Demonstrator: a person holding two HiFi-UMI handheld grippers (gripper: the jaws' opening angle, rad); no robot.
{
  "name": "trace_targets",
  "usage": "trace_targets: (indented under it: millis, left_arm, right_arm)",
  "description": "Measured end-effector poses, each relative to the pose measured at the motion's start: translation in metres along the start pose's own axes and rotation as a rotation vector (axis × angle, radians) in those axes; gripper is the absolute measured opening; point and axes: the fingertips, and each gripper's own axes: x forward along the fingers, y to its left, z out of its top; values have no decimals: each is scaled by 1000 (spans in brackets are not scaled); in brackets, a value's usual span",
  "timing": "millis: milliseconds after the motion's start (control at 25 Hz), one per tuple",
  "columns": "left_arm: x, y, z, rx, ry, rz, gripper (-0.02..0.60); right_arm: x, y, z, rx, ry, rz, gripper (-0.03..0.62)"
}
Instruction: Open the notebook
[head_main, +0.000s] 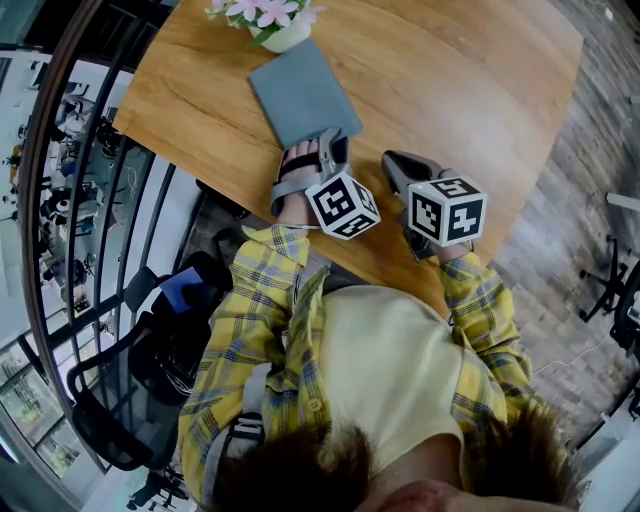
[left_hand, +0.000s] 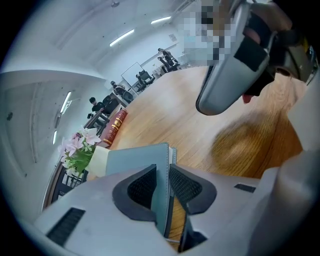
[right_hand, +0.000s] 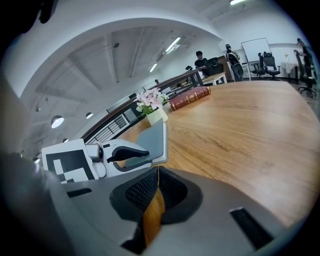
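Grey pads of the left gripper (left_hand: 168, 175) are pinched on the near edge of the notebook (left_hand: 137, 160) cover, down on the wooden table (left_hand: 200, 115). Right gripper (right_hand: 157, 175) sits just beside it, closed on nothing. I'd swing that cover up slowly, arcing around the spine, so the book doesn't slide into the flowers (left_hand: 77, 147).
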Motion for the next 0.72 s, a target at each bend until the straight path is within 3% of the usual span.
trace_targets:
  millis: [720]
  left_arm:
    - [2,-2,2,93,3,82,77]
  right_arm:
    - [0,4,-3,-9,10,9,66]
